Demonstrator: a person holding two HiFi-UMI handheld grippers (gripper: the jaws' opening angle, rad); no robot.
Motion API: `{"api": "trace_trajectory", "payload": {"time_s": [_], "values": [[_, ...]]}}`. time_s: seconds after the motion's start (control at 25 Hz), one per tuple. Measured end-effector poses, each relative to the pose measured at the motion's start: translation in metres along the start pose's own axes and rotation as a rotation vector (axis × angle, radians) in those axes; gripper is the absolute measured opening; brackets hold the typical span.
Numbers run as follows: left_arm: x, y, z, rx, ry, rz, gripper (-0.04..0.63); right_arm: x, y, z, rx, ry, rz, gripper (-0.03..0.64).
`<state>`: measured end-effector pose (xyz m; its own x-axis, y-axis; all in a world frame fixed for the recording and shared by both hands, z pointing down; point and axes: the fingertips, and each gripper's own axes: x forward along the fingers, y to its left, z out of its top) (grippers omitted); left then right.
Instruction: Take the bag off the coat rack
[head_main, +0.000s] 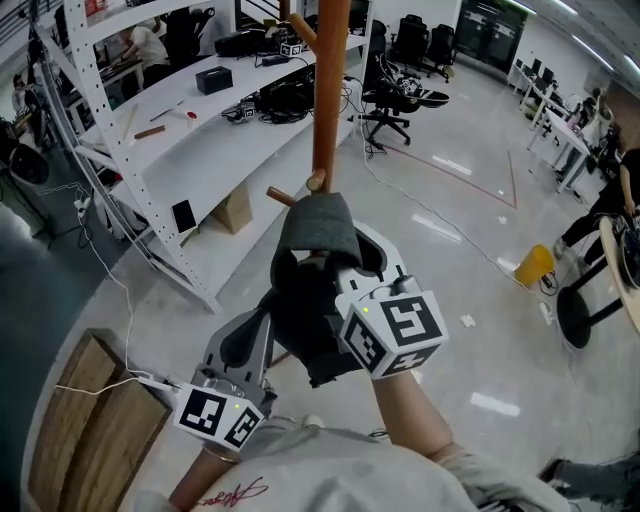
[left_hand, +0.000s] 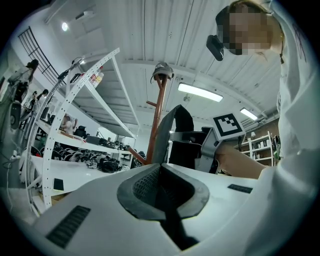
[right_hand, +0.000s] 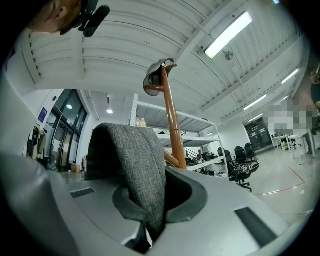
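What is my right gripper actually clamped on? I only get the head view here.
Observer: The right gripper view shows the right gripper shut on a fold of the grey felt bag.
Operator: Anything on top of the coat rack?
Observer: A grey cap sits on the coat rack's top, above your frame.
Operator: And the left gripper?
Observer: Its own view shows the left gripper's jaws together; whether they pinch fabric I can't tell.

Seeing bag (head_main: 318, 225) in grey heathered weave, black inside. Coat rack (head_main: 325, 100) showing orange-brown wood. My left gripper (left_hand: 162, 192), right gripper (right_hand: 150, 200) both wearing pale grey shells, black-white square markers.
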<state>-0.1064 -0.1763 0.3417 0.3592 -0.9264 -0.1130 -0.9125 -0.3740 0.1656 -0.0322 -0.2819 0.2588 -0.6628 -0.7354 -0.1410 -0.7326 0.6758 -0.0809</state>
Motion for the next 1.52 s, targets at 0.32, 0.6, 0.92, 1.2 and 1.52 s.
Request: {"api": "trace_trajectory", "payload": {"time_s": [0.32,0.6,0.92,1.2,1.52], "values": [[-0.009,-0.008,0.003,0.004,-0.001,-0.007,0.018,-0.02,0.01,0.001,0.019,0.001,0.013,0.034],[-0.026,-0.011,0.009,0.003,-0.016,-0.023,0.018,-0.041,0.026,0.002,0.025,0.003,0.027,0.034],[-0.066,-0.017,0.017,-0.005,-0.024,-0.06,0.018,-0.078,0.059,0.003,0.023,0.015,0.017,0.034],[-0.112,-0.037,0.021,0.015,-0.007,-0.108,0.018,-0.121,0.094,-0.006,0.065,0.039,0.017,0.034],[-0.164,-0.06,0.026,0.033,-0.004,-0.142,0.018,-0.17,0.137,-0.014,0.064,0.056,0.005,0.034]]}}
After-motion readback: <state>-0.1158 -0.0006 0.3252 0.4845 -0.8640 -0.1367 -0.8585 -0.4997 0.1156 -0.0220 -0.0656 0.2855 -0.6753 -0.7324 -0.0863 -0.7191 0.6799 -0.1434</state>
